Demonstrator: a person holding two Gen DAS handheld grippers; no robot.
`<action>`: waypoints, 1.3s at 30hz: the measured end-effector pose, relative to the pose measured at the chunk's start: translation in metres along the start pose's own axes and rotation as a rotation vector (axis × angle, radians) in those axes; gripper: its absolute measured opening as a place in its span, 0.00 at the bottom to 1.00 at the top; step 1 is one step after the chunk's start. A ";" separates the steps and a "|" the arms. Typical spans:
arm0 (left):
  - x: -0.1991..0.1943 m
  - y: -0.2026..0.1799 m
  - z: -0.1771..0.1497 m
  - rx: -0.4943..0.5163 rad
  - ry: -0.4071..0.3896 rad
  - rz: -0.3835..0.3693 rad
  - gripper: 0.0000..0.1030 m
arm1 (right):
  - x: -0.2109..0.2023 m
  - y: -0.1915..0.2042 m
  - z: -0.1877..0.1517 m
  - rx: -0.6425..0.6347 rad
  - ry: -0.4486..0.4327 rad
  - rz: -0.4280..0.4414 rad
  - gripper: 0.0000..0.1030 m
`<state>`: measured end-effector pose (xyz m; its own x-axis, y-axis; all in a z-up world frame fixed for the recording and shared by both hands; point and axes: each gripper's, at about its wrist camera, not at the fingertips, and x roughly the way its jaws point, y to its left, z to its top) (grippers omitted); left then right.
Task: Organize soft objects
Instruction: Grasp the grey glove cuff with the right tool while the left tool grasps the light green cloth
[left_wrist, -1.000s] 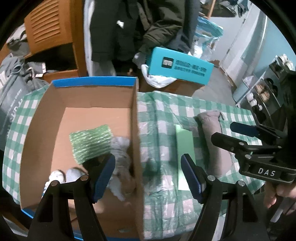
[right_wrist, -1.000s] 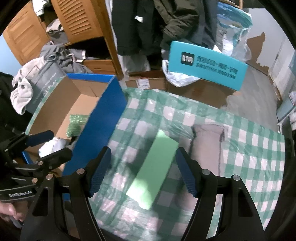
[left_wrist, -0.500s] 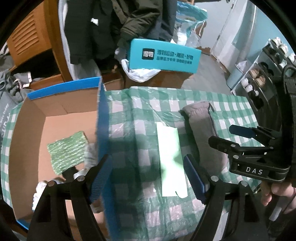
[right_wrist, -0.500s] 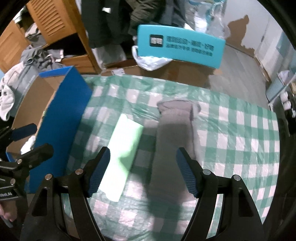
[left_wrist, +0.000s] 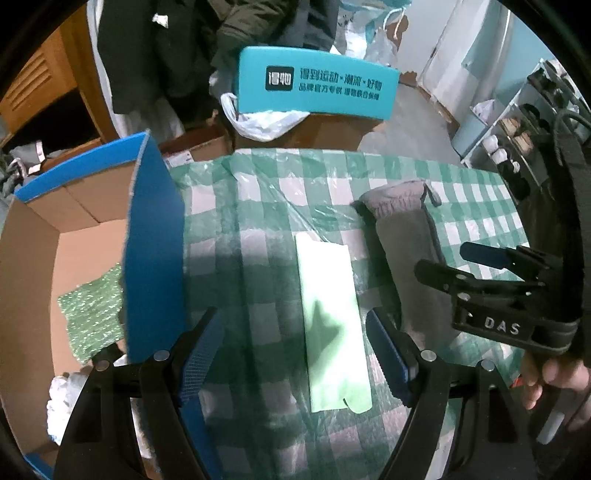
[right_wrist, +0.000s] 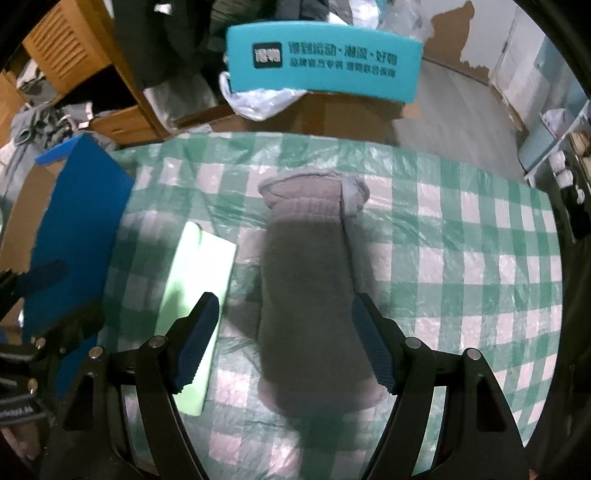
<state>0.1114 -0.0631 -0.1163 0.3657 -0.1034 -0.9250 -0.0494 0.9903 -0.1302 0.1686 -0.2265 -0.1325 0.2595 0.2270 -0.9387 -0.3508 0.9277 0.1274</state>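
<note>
A pale green folded cloth (left_wrist: 328, 310) lies on the green checked tablecloth (left_wrist: 266, 206). My left gripper (left_wrist: 301, 354) is open and empty, hovering with the cloth between its fingers. A grey sock (right_wrist: 310, 288) lies to the right of the cloth (right_wrist: 195, 280). My right gripper (right_wrist: 284, 347) is open and empty above the sock's near half; it also shows in the left wrist view (left_wrist: 480, 266). The blue-edged cardboard box (left_wrist: 153, 236) stands at the left, holding a green bubble-wrap piece (left_wrist: 92, 317) and white soft items (left_wrist: 62, 398).
A teal printed box (left_wrist: 317, 88) and a white plastic bag (left_wrist: 266, 122) sit beyond the table's far edge. Dark coats (left_wrist: 166, 55) hang behind. A wooden cabinet (right_wrist: 66, 48) stands at the far left. A shelf with small items (left_wrist: 517, 140) is at the right.
Both grippers have moved right, away from the box. The left one now straddles the green cloth; the right one went from the cloth to over the grey sock. Both stay open.
</note>
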 end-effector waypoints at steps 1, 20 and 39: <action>0.003 -0.001 0.000 0.001 0.006 0.000 0.78 | 0.004 -0.001 0.001 0.006 0.008 -0.001 0.72; 0.055 -0.015 0.008 0.026 0.112 -0.013 0.78 | 0.065 -0.015 0.015 0.040 0.104 -0.028 0.73; 0.079 -0.030 0.004 0.013 0.166 -0.019 0.80 | 0.072 -0.021 0.001 -0.061 0.079 -0.110 0.39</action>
<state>0.1459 -0.1002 -0.1840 0.2078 -0.1350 -0.9688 -0.0312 0.9890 -0.1445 0.1956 -0.2297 -0.2030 0.2284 0.0990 -0.9685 -0.3786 0.9255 0.0053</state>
